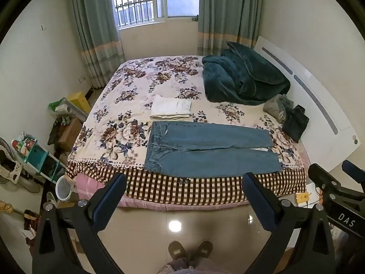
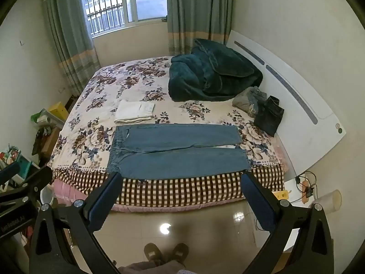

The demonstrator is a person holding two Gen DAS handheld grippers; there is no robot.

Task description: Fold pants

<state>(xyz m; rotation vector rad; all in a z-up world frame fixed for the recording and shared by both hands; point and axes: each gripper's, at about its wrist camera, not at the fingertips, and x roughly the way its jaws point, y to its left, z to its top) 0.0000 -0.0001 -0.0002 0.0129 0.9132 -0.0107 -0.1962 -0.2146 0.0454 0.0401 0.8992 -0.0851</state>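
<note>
Your left gripper (image 1: 183, 182) and right gripper (image 2: 180, 181) hang over the floor, jaws spread wide, holding nothing. The blue jeans (image 1: 209, 150) lie flat along the bed's (image 1: 127, 91) near edge, legs side by side.

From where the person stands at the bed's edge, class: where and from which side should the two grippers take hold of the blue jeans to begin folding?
The blue jeans lie flat, waistband left, hems right, legs side by side. Probably pinch the near leg's outer edge: left gripper at the waistband corner, right gripper at the hem corner, both open, coming from the near side.
</note>
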